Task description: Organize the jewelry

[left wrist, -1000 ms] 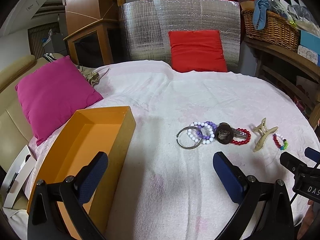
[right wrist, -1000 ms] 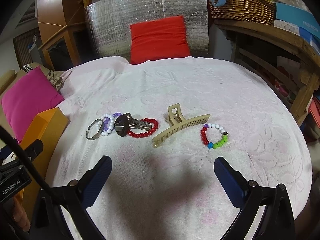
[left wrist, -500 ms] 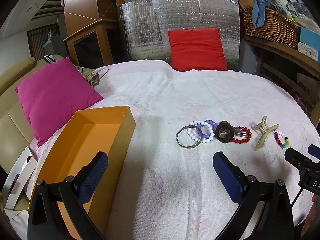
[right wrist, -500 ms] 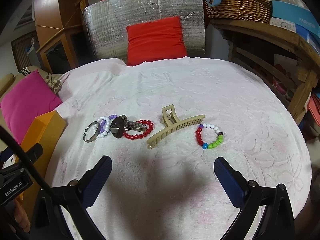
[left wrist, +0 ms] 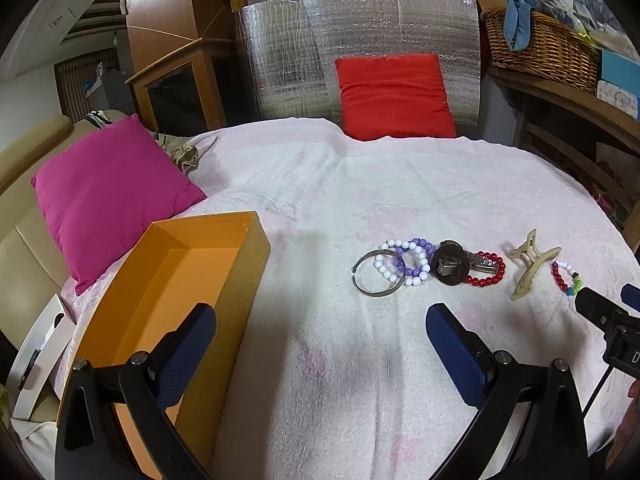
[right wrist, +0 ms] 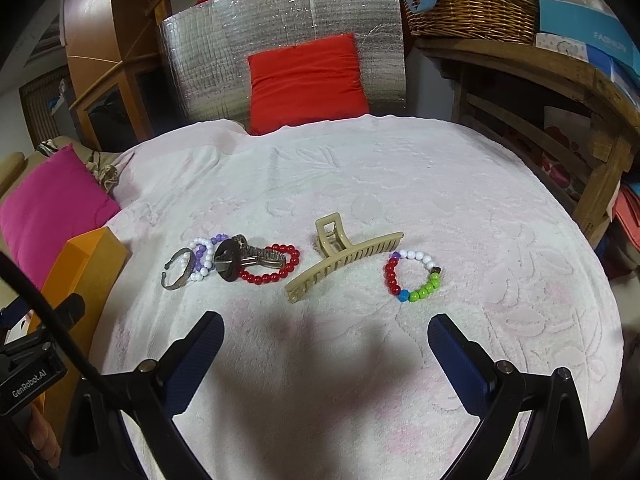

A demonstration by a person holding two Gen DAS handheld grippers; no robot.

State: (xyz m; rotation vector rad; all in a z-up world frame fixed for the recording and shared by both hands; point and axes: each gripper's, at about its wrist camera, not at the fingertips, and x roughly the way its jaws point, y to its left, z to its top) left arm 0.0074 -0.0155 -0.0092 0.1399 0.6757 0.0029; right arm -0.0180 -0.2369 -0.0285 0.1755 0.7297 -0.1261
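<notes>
Jewelry lies in a row on the pale pink towel. From the left: a metal bangle (left wrist: 375, 274) (right wrist: 179, 269), a white-and-purple bead bracelet (left wrist: 405, 261) (right wrist: 202, 255), a dark-faced watch (left wrist: 451, 267) (right wrist: 229, 260), a red bead bracelet (left wrist: 489, 274) (right wrist: 272, 267), a beige hair claw (left wrist: 529, 268) (right wrist: 340, 261) and a multicolour bead bracelet (left wrist: 565, 277) (right wrist: 414, 276). An empty orange box (left wrist: 160, 312) (right wrist: 86, 264) stands at the left. My left gripper (left wrist: 320, 330) is open beside the box. My right gripper (right wrist: 326, 334) is open, short of the claw.
A magenta cushion (left wrist: 108, 192) lies left of the box and a red cushion (left wrist: 394, 96) leans on a silver quilted board at the back. A wooden shelf (right wrist: 532, 92) with a wicker basket (right wrist: 468, 0) stands to the right. The towel-covered surface curves off at its right edge (right wrist: 592, 280).
My right gripper has moved forward toward the hair claw and the multicolour bracelet, which now look nearer and larger. The left gripper has barely moved. Both stay open.
</notes>
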